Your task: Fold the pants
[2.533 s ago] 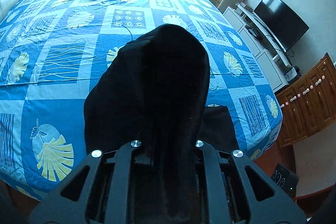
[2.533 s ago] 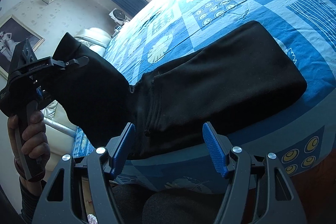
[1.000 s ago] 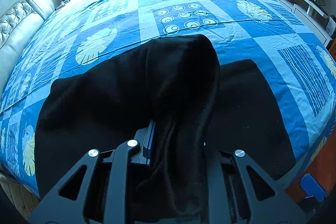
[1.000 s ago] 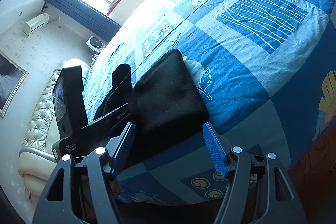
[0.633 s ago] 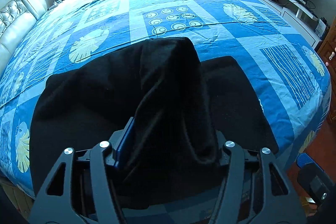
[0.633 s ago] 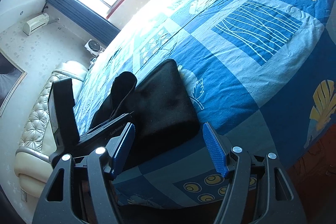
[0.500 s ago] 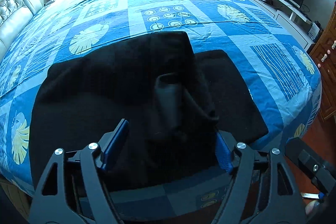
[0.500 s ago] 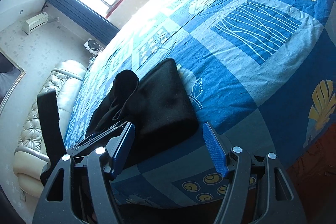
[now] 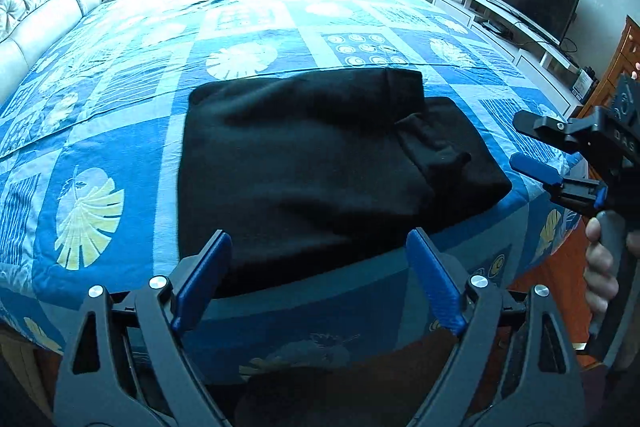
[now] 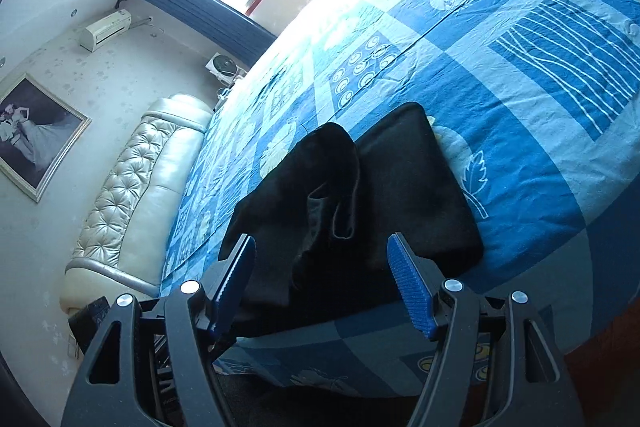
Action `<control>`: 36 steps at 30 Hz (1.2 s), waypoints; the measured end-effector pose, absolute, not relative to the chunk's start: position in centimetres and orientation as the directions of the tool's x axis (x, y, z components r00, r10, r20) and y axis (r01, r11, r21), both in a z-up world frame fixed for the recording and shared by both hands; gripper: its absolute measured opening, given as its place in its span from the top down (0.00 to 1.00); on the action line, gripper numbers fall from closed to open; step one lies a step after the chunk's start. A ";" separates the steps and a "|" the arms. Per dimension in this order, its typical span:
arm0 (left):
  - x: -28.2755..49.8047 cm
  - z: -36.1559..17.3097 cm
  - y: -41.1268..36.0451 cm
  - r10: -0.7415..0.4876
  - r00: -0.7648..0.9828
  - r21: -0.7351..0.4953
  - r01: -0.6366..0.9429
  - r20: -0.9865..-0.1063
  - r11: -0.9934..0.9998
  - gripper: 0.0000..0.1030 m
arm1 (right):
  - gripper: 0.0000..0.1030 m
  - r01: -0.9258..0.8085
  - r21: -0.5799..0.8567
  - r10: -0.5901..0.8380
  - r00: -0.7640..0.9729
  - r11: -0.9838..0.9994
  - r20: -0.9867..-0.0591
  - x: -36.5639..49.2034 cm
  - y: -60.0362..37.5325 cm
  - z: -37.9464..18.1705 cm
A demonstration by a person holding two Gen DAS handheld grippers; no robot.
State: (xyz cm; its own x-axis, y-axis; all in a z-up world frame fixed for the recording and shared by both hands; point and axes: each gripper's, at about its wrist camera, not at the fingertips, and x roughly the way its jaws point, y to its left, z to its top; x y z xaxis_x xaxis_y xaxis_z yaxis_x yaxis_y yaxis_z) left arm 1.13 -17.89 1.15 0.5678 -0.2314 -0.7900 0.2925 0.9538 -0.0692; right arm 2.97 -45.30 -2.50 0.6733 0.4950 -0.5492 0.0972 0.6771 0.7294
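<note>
the left gripper (image 9: 318,285) has black arms and blue ribbed pads, and its jaws have just been opening; the fingers (image 9: 202,281) are now spread wide with nothing pinched between them. the black fleece pants (image 9: 320,171) lie folded on the blue patchwork bedspread with leaf and circle prints (image 9: 100,147), directly ahead of the left pads. the near edge of the fabric sits just beyond the fingertips, close to the bed edge, and is not touched by either pad. the upper folded layer covers most of the stack. at its far right end a loose cuff is rumpled and partly raised, and a lower layer projects past it to the right.

the right gripper (image 10: 326,285), of the same black and blue build, also stands with its fingers (image 10: 410,285) spread and empty. in its own view the pants (image 10: 400,195) lie ahead of and between the two pads, with the raised cuff nearer the left pad and the flat lower layer nearer the right pad. in the left wrist view the right gripper (image 9: 524,143) appears at the right end of the pants, near the fabric but apart from it, held by a hand (image 9: 600,275) wrapped around its grip.

a padded cream leather headboard (image 10: 132,195) stands far beyond the left pad in the right wrist view.
</note>
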 end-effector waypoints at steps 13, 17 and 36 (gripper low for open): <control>3.4 -0.1 -6.6 -0.158 0.560 -0.150 0.061 -0.813 0.987 0.13 | 0.67 0.095 0.686 0.568 0.487 0.721 -0.664 10.4 -38.9 -6.2; 3.7 -1.0 -5.5 -0.168 0.534 -0.176 0.037 -0.828 0.984 0.13 | 0.87 0.067 0.659 0.545 0.502 0.750 -0.672 10.1 -38.4 -4.6; 3.7 -1.7 -8.1 -0.228 0.497 -0.210 0.093 -0.837 0.973 0.13 | 0.88 0.213 0.706 0.506 0.562 0.675 -0.654 8.4 -48.0 -8.3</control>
